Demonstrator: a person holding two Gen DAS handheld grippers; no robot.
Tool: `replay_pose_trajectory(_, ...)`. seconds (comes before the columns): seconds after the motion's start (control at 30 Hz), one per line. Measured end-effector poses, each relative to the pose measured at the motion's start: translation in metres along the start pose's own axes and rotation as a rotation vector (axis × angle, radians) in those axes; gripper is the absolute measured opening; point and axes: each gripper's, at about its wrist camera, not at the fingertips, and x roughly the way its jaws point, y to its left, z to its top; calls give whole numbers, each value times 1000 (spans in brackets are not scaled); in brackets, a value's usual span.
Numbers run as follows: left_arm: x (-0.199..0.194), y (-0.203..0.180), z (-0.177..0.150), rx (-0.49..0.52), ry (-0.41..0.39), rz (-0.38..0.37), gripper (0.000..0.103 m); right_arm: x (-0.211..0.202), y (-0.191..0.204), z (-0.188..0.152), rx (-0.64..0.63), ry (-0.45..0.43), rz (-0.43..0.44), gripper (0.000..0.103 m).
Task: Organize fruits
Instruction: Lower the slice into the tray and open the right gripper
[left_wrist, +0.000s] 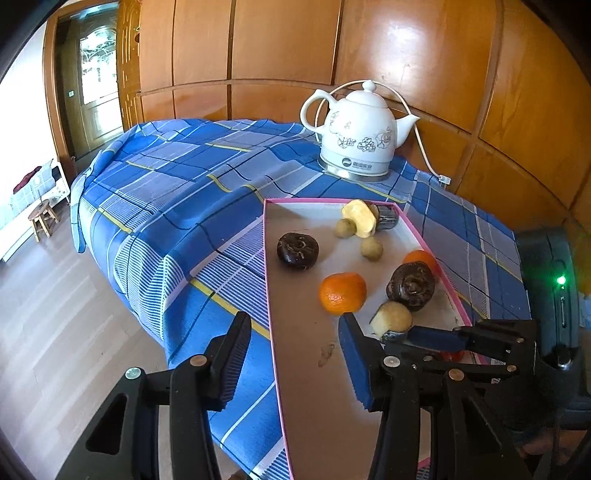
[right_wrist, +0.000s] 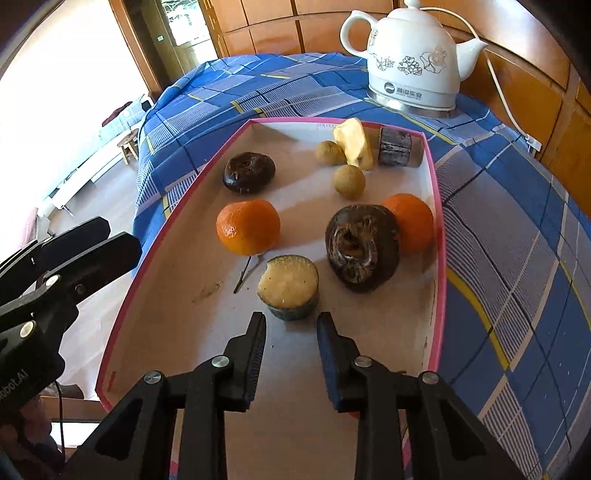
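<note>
Two grippers: both mine, and the right one sits far closer to the fruit I mean to take.
Fruit chunk: the cut piece (right_wrist: 289, 288) stands in the near middle of the tray, pale cut face tilted up toward me, dark rind at the bottom.
Which way it lies: straight ahead of my right gripper (right_wrist: 291, 325), just beyond the fingertips and centred on the gap between them.
Long axis: it is a short stub, about as wide as it is tall, so I judge no turning of the wrist is needed.
Right jaws: spread, holding nothing, the gap about as wide as the chunk.
Left gripper: my left gripper (left_wrist: 293, 338) hovers at the tray's near left edge, jaws spread wide and holding nothing, one finger over the cloth and one over the tray.
Neighbours: an orange (right_wrist: 247, 227) lies beyond and to the left, a dark fruit (right_wrist: 362, 247) beyond and to the right; both are near, so a straight push forward risks a nudge.
Tray: pink-rimmed tray (right_wrist: 155, 236) on a blue checked cloth (right_wrist: 517, 240).
Farther out: a white kettle (right_wrist: 410, 59) behind the tray.
</note>
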Motion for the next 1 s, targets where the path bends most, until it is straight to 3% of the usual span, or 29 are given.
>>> replay_pose_trajectory(0.33, -6, -3, -1, 1, -13, 2, 53, -10, 3, -5, -1, -28, -29, 29)
replay_pose_trajectory(0.6, -12, -8, -2, 4, -32, 6, 60, -37, 11, -14, 1, -102, -72, 31)
replay_pose_trajectory(0.9, -26, -17, -7, 14, -80, 14, 75, -71, 9, -36, 80, -217, -161, 35)
replay_pose_trajectory(1.0, -33, -20, -10, 11, -113, 19, 85, -78, 5, -44, 115, -237, -191, 35)
